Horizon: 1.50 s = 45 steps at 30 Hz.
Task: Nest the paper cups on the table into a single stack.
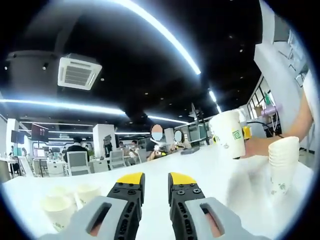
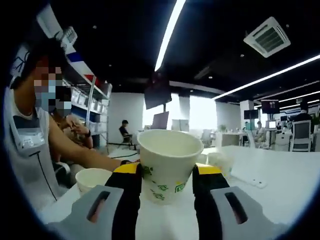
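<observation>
In the right gripper view a white paper cup with a green logo [image 2: 169, 150] stands upright between the yellow-tipped jaws of my right gripper [image 2: 167, 172], which is shut on it. In the left gripper view that same cup [image 1: 229, 134] hangs above the white table [image 1: 200, 170] at the right. Beside it stands a nested stack of cups [image 1: 283, 161]. My left gripper [image 1: 156, 181] points across the table, its jaws slightly apart with nothing between them. Loose cups [image 1: 59, 209] sit at its lower left.
A single cup [image 2: 92, 179] rests left of my right gripper, and more cups [image 2: 220, 162] stand behind it. A person's arm [image 1: 260, 145] lies on the table by the stack. A flat grey object [image 2: 250, 179] lies on the white table [image 2: 285, 175]. Office desks and chairs stand beyond.
</observation>
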Tool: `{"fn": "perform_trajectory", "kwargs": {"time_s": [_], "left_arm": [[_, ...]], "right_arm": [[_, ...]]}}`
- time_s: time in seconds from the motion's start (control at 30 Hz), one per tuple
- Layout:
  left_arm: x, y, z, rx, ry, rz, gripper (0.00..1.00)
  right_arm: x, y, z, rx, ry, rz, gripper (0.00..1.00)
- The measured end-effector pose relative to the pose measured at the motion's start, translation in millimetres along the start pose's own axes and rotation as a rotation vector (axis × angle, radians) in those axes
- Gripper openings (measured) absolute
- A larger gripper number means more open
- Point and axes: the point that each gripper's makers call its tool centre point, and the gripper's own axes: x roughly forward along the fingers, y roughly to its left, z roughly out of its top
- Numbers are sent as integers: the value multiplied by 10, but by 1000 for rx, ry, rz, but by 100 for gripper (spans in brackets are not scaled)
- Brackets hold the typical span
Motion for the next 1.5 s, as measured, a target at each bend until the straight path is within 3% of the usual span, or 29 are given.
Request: {"fn": "perform_trajectory", "kwargs": {"time_s": [0.33,0.5,0.6,0.83,1.07,1.23,1.5], "left_arm": [[-19,-50,9,-1,0,5,20],[-4,-29,0,2,3,3,20],[-4,-20,-5,1,7,4,20],[-9,63,3,-7,0,13,20],[11,45,-22,-5,7,-1,20],[-14,29,-15,-6,6,3,20],[-33,-13,-3,0,8,4,20]], "right_arm": [[13,325,188,54,-47,116,42],[21,808,274,67,-68,314,42],[40,956,227,83,-78,375,42],[125,1147,57,21,-12,417,43],[108,1190,10,-15,25,444,44],[120,1105,-30,-32,39,432,44],[166,1220,-141,-71,78,454,44]]}}
